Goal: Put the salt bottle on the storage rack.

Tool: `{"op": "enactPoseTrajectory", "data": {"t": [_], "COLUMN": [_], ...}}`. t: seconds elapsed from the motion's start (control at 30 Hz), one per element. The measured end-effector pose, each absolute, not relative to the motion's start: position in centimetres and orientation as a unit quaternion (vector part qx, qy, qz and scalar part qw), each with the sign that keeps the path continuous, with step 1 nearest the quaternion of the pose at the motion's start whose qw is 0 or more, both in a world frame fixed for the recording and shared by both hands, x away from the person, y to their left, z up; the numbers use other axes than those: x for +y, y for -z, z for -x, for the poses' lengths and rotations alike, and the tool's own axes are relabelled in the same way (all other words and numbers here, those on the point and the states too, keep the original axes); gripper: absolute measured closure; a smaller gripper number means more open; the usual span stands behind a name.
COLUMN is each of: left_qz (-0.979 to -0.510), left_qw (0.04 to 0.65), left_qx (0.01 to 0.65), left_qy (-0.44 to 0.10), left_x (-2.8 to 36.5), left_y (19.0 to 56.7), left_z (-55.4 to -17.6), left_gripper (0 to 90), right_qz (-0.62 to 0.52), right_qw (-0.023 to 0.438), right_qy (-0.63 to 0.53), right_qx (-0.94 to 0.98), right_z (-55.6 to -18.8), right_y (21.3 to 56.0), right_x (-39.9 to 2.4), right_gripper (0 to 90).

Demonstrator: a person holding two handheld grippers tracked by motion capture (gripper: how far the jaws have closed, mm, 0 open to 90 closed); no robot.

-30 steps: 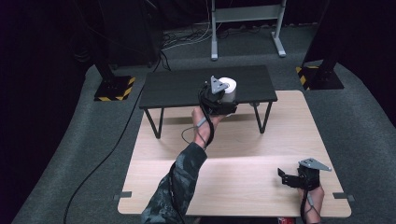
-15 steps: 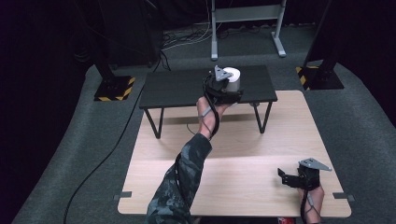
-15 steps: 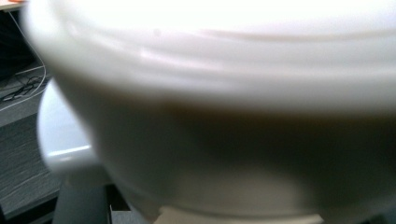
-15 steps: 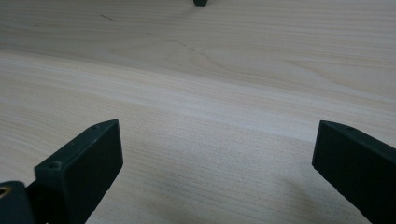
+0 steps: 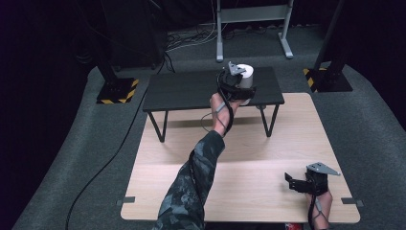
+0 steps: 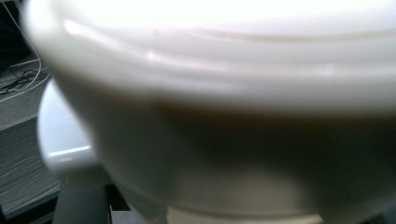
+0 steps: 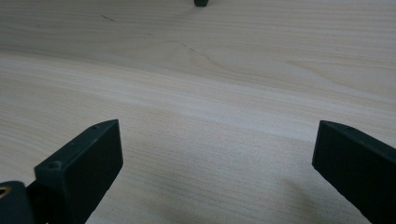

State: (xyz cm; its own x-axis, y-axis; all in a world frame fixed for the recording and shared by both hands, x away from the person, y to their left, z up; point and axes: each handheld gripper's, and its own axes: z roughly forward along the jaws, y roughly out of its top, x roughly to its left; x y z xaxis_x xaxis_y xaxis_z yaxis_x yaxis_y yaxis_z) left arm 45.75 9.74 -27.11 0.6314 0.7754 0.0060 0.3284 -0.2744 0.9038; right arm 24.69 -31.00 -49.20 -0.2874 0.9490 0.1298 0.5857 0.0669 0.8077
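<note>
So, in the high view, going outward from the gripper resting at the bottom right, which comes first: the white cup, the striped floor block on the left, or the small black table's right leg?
From the right gripper:
1. Black table's right leg, up and left.
2. White cup, on the black table, at the left gripper.
3. Striped block, far left on the floor.

Overhead light falls on the pale wooden table (image 5: pixel 268 143), while the surrounding room sinks into near black. The small black bench (image 5: pixel 191 88) casts a soft shadow beneath itself. In the left gripper view a white cup (image 6: pixel 210 93) is blurred (too close), its rim blown out. The right gripper view is sharp, with soft shadows.
</note>
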Motion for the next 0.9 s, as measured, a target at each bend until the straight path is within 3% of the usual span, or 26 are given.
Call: {"op": "enactPoseTrajectory", "data": {"t": [0.9], "left_qz": [-0.755], "left_qw": [0.477], "left_qx": [0.385], "left_qy": [-0.232], "left_x": [7.2], "left_y": [28.8], "left_z": [-48.6], "left_gripper": [29.1], "right_qz": [-0.552], "right_qw": [0.223], "right_qy": [-0.405], "right_qx": [0.694], "right_z": [-24.7], "right_y": [49.2], "right_x": [-31.2], "right_gripper": [0.6]}}
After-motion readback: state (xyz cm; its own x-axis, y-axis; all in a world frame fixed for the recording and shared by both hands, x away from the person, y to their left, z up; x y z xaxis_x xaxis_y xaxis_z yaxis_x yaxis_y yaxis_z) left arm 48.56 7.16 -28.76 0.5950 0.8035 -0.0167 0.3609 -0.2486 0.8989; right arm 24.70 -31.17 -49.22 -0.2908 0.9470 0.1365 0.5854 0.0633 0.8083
